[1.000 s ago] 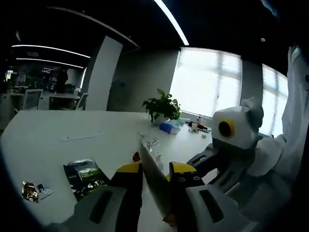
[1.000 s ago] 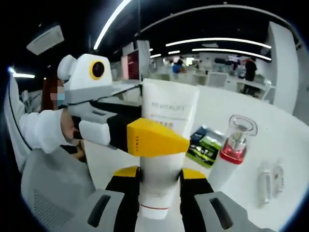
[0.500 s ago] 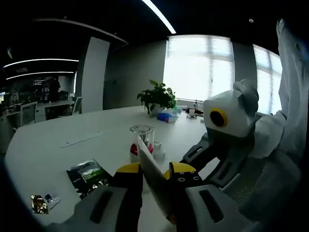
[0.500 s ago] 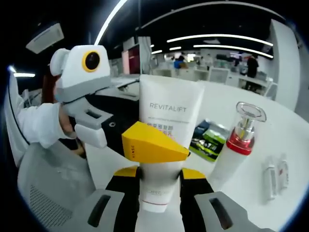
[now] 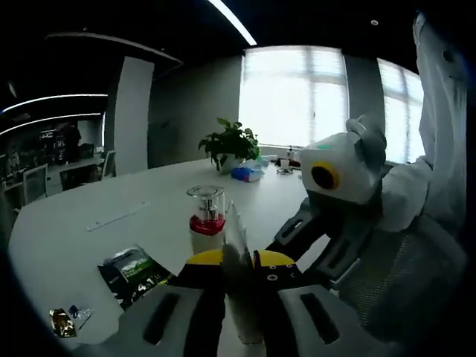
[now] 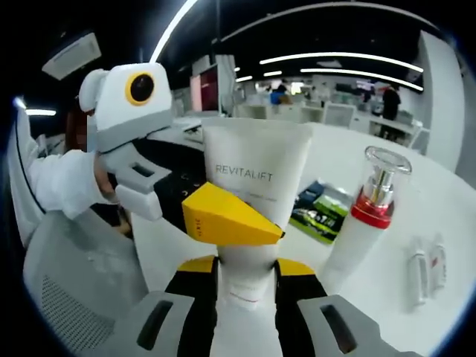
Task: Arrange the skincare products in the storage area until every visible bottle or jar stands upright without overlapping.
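A white tube marked REVITALIFT [image 6: 256,167] stands upright with its crimped end up, held by both grippers. My right gripper [image 6: 245,266] is shut on its lower end. My left gripper [image 5: 236,260] is shut on the tube [image 5: 238,242], which it sees edge-on. In the right gripper view, the left gripper's yellow jaw crosses the front of the tube. A white pump bottle [image 6: 368,223] with a red collar and clear cap stands upright on the white table [image 6: 446,201], just right of the tube. The same pump bottle [image 5: 206,223] stands beyond the left jaws.
A green sachet [image 6: 320,216] lies flat behind the tube, also seen as the sachet [image 5: 134,271]. Two small vials [image 6: 424,264] lie at the right. A gold packet [image 5: 63,321] lies near the table edge. A potted plant [image 5: 230,145] stands far back. A grey chair [image 6: 82,282] is at the left.
The tube's edge has turned from slanted to nearly upright between the left jaws. Both views have shifted, and the pump bottle now looks closer. Both grips are unchanged.
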{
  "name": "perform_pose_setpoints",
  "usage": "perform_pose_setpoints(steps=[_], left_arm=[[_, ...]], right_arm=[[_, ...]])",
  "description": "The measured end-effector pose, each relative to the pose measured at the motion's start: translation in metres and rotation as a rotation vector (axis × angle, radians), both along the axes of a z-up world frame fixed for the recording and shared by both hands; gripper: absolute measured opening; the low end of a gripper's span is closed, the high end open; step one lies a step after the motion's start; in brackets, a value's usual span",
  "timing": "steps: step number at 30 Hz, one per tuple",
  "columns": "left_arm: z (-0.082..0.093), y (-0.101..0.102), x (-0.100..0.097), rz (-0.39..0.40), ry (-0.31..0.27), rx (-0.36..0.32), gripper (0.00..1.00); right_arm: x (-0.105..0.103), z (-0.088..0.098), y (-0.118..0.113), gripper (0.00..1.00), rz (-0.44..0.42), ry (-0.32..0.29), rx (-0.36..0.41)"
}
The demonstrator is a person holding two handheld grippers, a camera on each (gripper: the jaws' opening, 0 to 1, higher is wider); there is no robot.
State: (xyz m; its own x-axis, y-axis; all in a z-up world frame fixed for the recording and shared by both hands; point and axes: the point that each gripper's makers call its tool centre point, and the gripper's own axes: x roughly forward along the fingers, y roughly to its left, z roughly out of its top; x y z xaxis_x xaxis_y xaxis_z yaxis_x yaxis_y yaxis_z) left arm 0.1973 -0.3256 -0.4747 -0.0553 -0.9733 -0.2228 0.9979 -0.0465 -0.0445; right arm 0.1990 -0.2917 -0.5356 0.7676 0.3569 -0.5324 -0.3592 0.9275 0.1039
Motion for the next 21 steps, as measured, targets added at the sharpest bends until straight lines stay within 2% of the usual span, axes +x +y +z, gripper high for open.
perform_pose_setpoints(steps=[12, 14, 15, 21], left_arm=[[0.0, 0.007, -0.001, -0.039, -0.018, 0.006, 0.09], [0.0, 0.008, -0.003, -0.047, -0.021, 0.007, 0.09], [0.001, 0.009, -0.011, -0.082, -0.043, 0.005, 0.09], [0.002, 0.009, -0.015, -0.091, -0.032, 0.008, 0.09]], right_arm=[[0.0, -0.001, 0.004, 0.21, 0.026, -0.014, -0.007], [-0.001, -0.002, 0.005, 0.21, 0.031, -0.01, -0.014], [-0.002, -0.012, 0.007, 0.21, 0.058, 0.01, -0.053], [0.001, -0.014, 0.008, 0.21, 0.071, 0.015, -0.045]])
